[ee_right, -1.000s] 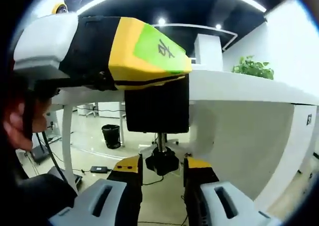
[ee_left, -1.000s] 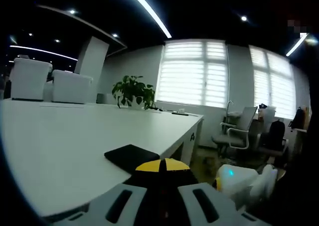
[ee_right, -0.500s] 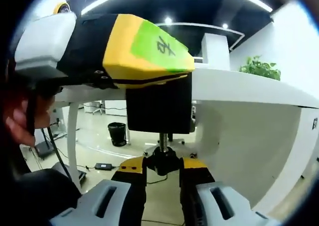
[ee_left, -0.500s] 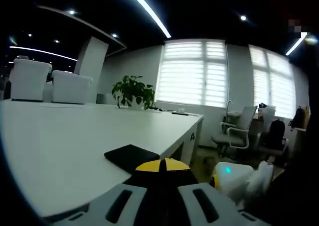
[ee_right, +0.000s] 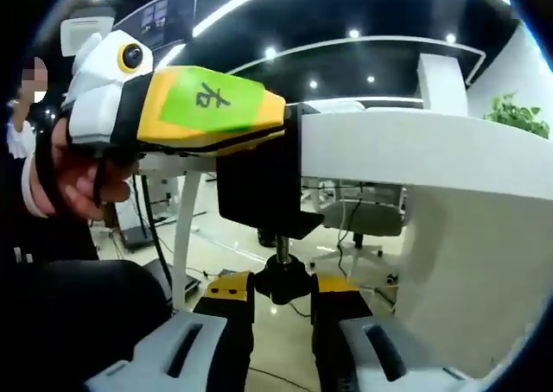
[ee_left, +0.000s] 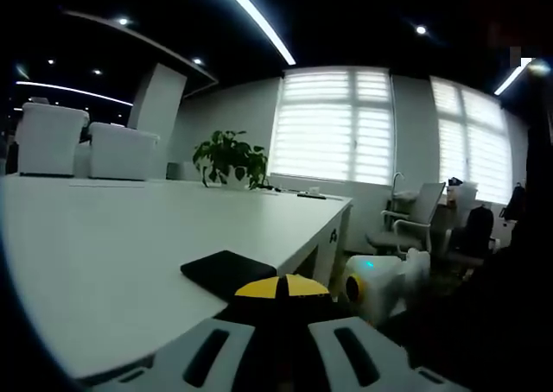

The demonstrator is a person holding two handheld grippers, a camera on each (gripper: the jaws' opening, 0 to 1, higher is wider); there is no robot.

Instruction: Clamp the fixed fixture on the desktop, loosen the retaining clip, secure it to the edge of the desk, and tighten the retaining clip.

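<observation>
**Fixture held at the tabletop edge, knob gripped from below**

In the right gripper view, the left hand-held gripper (ee_right: 289,129) is seen at the left, held by a hand (ee_right: 73,172), and it is closed on the black fixture (ee_right: 259,189) at the edge of the white tabletop (ee_right: 415,146). Below the fixture, a threaded screw ends in a black knob (ee_right: 281,280), and this knob is gripped between the jaws of the right hand-held gripper (ee_right: 282,290). In the left gripper view, the top plate of the fixture (ee_left: 226,271) is lying flat on the tabletop (ee_left: 130,237), and a potted plant (ee_left: 230,161) is seen further back.
</observation>
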